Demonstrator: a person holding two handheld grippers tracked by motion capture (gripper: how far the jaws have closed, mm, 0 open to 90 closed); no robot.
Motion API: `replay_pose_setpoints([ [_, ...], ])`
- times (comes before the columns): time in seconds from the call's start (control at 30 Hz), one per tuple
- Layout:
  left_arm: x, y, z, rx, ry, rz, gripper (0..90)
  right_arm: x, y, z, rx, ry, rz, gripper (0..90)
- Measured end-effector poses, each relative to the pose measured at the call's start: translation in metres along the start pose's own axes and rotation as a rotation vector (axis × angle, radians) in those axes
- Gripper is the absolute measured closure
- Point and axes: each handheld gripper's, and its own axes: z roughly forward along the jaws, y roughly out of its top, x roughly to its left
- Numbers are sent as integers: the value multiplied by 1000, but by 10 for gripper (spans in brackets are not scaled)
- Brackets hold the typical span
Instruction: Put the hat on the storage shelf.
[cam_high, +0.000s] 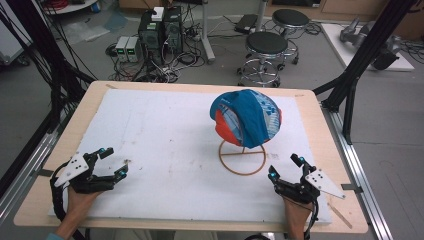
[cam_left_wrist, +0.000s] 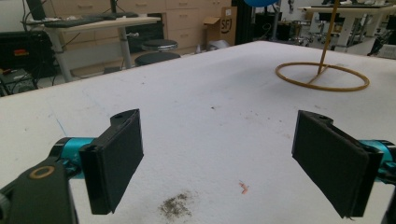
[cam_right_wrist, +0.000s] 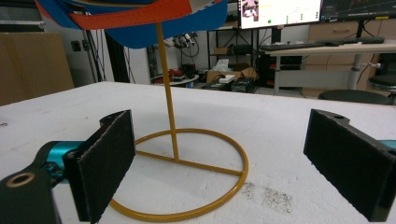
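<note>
I judge nothing is started: the cap (cam_high: 246, 116) sits untouched on its yellow stand (cam_high: 242, 159), at about 1 o'clock on the worktop (cam_high: 160, 130). My left hand-held gripper (cam_high: 113, 162) and right hand-held gripper (cam_high: 285, 167) rest with jaws apart, empty.

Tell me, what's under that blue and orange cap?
A thin yellow wire stand: its upright rod rises from a ring base on the white mat. The cap hides the stand's top.

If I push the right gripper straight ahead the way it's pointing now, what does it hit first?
Most likely the yellow wire stand: its base ring lies just ahead of the open right gripper, with the upright rod behind. The cap sits higher up.
</note>
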Motion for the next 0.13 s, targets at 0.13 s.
replay_pose_setpoints([
  [0.13, 0, 0, 0, -1, 13, 0, 168, 0, 0, 0, -2, 0, 2, 80],
])
